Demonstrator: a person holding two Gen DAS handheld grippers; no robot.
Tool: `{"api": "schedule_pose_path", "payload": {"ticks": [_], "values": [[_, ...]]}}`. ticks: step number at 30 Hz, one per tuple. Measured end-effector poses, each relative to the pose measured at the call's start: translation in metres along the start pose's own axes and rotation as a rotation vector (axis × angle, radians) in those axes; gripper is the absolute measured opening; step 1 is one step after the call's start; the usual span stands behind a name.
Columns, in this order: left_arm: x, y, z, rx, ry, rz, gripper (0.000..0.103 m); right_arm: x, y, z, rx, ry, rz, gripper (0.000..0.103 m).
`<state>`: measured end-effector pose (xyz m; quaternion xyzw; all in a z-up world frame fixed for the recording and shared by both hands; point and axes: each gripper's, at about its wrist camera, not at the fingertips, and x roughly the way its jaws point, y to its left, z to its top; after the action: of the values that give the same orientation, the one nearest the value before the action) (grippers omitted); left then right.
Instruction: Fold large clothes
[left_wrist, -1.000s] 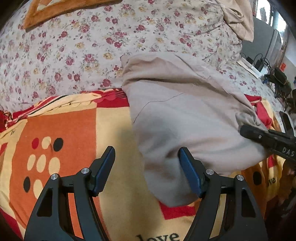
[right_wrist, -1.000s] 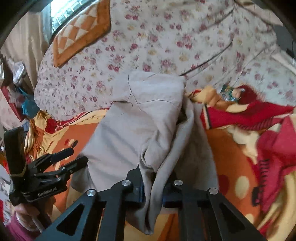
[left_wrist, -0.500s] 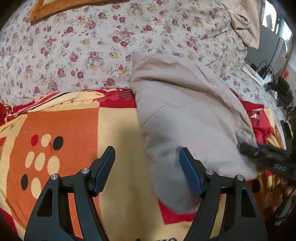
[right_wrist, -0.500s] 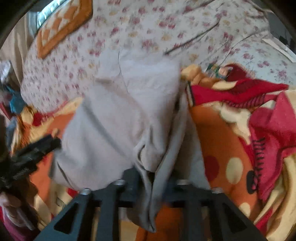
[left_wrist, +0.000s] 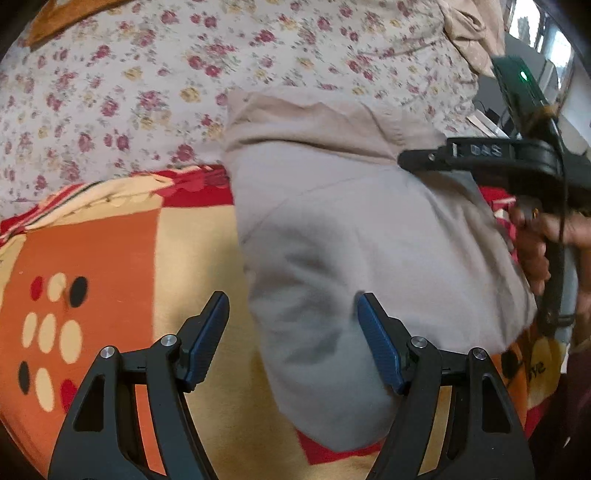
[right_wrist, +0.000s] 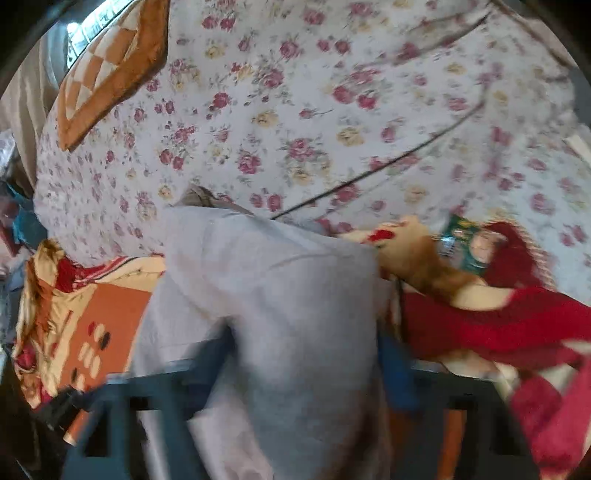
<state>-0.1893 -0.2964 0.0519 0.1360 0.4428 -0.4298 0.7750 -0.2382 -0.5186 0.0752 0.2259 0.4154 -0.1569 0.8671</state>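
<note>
Released from the right hand-held gripper (right_wrist: 306, 373), now spread like the left (left_wrist: 291, 339), soft beige garment (left_wrist: 369, 258) lies folded.

Soft daylight, fisheye warp, motion blur.

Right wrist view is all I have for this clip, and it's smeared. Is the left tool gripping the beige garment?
Observer: No. The left tool is open and holds nothing. One finger is over the orange and yellow blanket, the other over the beige garment.
Operator: Where does the right tool sit, seen from that side?
Observer: The right tool points in over the garment's far right part, near a stitched band. A hand grips its handle.
Operator: Any indicator on it?
Observer: Yes, a green light glows on the unit above the handle.
</note>
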Motion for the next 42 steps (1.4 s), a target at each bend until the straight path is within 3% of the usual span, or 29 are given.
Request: {"api": "schedule_pose_path", "payload": {"ticks": [3, 4, 6, 8, 11, 14, 15, 19, 21, 23, 25, 27, 31, 33, 35, 37, 39, 42], "values": [[0.010, 0.003, -0.004, -0.031, 0.029, -0.042, 0.073, -0.003, 0.000, -0.007, -0.017, -0.040, -0.041, 0.018], [0.014, 0.005, -0.005, -0.047, 0.036, -0.060, 0.076, -0.002, -0.003, -0.010, -0.012, -0.050, -0.060, 0.008], [0.020, 0.007, -0.007, -0.076, 0.048, -0.087, 0.080, 0.012, -0.023, -0.017, 0.025, -0.051, -0.183, 0.008], [0.020, 0.006, -0.008, -0.082, 0.057, -0.089, 0.080, 0.035, -0.047, -0.025, 0.080, 0.012, -0.260, 0.006], [0.015, 0.001, -0.008, -0.055, 0.054, -0.058, 0.080, 0.026, -0.064, -0.032, 0.164, 0.003, -0.154, 0.007], [0.013, -0.004, -0.008, -0.038, 0.055, -0.045, 0.080, -0.009, -0.063, -0.027, 0.191, -0.072, -0.195, 0.023], [0.013, -0.004, -0.009, -0.036, 0.060, -0.048, 0.080, -0.023, -0.055, -0.025, 0.173, -0.108, -0.186, 0.024], [0.009, -0.007, -0.009, -0.017, 0.051, -0.030, 0.080, -0.043, -0.013, -0.018, 0.079, -0.131, -0.043, 0.028], [0.003, -0.007, -0.009, -0.021, 0.031, -0.017, 0.080, -0.039, 0.024, -0.010, -0.006, -0.102, 0.058, 0.038], [-0.002, -0.005, -0.008, -0.024, 0.008, -0.002, 0.080, -0.022, 0.056, -0.004, -0.095, -0.079, 0.097, 0.057], [-0.001, -0.001, -0.007, -0.029, 0.011, -0.006, 0.080, 0.002, 0.071, 0.001, -0.151, -0.055, 0.077, 0.057], [0.004, 0.003, -0.007, -0.042, 0.028, -0.024, 0.080, 0.036, 0.074, 0.010, -0.159, -0.027, 0.000, 0.057], [0.017, 0.008, -0.010, -0.067, 0.063, -0.097, 0.081, 0.088, 0.031, 0.030, -0.055, -0.063, -0.255, 0.057], [0.022, 0.009, -0.010, -0.079, 0.071, -0.114, 0.081, 0.110, 0.002, 0.029, 0.057, -0.007, -0.231, 0.057], [0.026, 0.009, -0.010, -0.086, 0.079, -0.119, 0.084, 0.110, -0.010, 0.030, 0.105, -0.015, -0.180, 0.057], [0.024, 0.008, -0.010, -0.080, 0.086, -0.112, 0.084, 0.105, -0.012, 0.028, 0.104, -0.015, -0.169, 0.057], [0.018, 0.007, -0.008, -0.061, 0.100, -0.088, 0.083, 0.092, -0.012, 0.023, 0.090, -0.012, -0.192, 0.066], [-0.002, 0.012, -0.003, -0.050, 0.064, -0.060, 0.083, 0.051, -0.003, 0.005, 0.060, -0.018, -0.168, 0.071]]}}
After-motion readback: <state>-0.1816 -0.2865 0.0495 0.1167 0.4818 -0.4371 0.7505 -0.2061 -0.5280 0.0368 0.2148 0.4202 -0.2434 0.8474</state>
